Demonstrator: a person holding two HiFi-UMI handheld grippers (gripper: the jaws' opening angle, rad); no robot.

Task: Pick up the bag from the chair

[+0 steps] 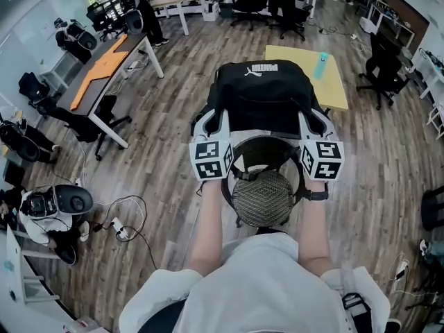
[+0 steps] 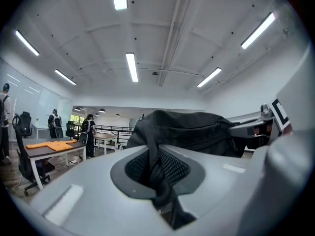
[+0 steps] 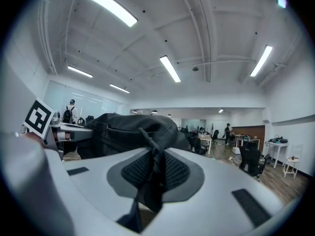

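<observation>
Both tongs are clamped on the bag (image 1: 267, 96). The left tongs (image 1: 210, 125) and right tongs (image 1: 313, 123) each pinch one side, and the bag hangs between them, off the chair (image 1: 262, 198) and above its mesh back.

Risks, as I judge them:
- Each grip is on only a narrow fold or strap of black cloth. The bag's weight could drag that cloth out of the pads.
- If one side slips, the bag would swing on the other and drop onto the chair.
- A loose strap could snag the chair back.

Views:
- The two gripper views show the pinch itself, dark cloth squeezed between ribbed pads (image 2: 172, 167). The head view hides this.
- Only the head view shows the chair beneath the bag and the yellow desk (image 1: 333, 89) beyond.
</observation>
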